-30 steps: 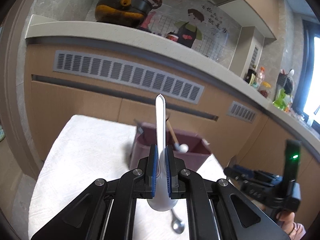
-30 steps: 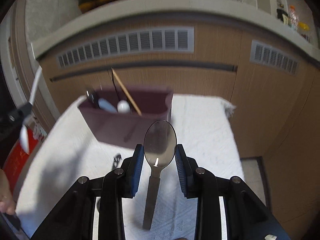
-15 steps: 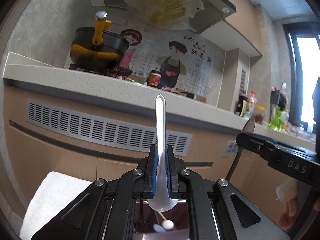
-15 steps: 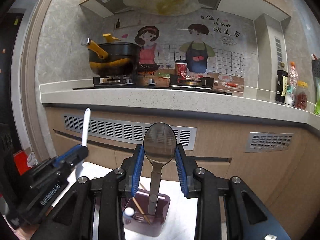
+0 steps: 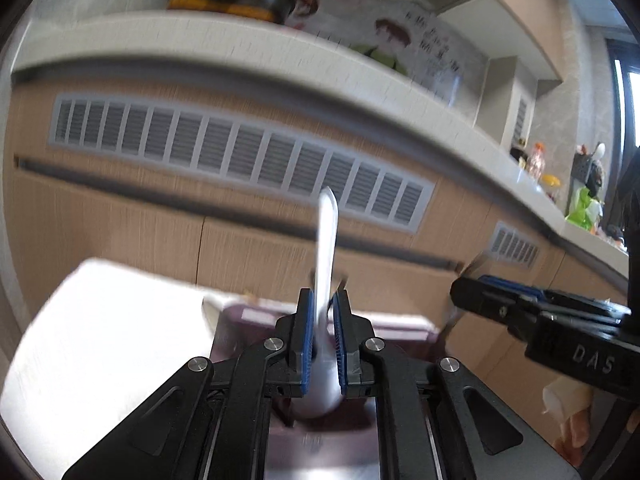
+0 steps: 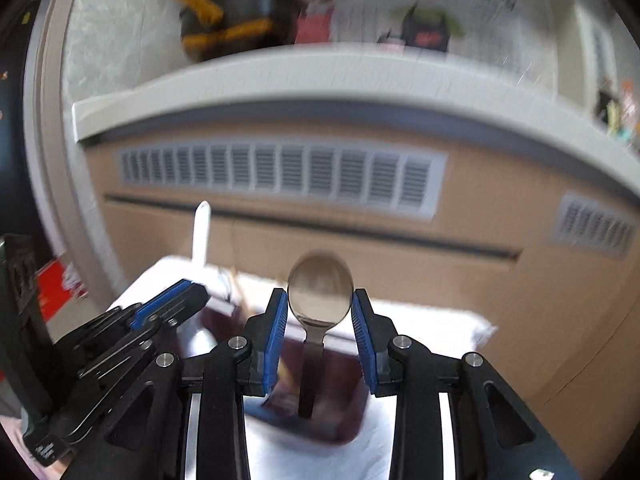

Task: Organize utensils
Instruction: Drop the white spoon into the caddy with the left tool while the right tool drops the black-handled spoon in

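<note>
My left gripper (image 5: 322,300) is shut on a white spoon (image 5: 326,248), handle pointing up, bowl below the pads. It hangs over the maroon utensil holder (image 5: 256,316) on the white towel (image 5: 104,320). My right gripper (image 6: 320,300) is shut on a metal spoon (image 6: 320,296), bowl up and handle pointing down into the holder (image 6: 340,420). The left gripper also shows in the right wrist view (image 6: 172,300), with the white spoon (image 6: 200,236). The right gripper shows in the left wrist view (image 5: 472,292). Wooden chopsticks (image 6: 240,288) stick out of the holder.
Wooden cabinet fronts with a grey vent (image 5: 240,160) stand close behind the towel. A pale countertop (image 6: 320,76) above carries a black and yellow pot (image 6: 224,24). Bottles (image 5: 536,160) stand along the counter at the right.
Both grippers have tipped down from the wall toward the holder. The holder and towel fill the lower part of both views again. Both spoons stay gripped.
</note>
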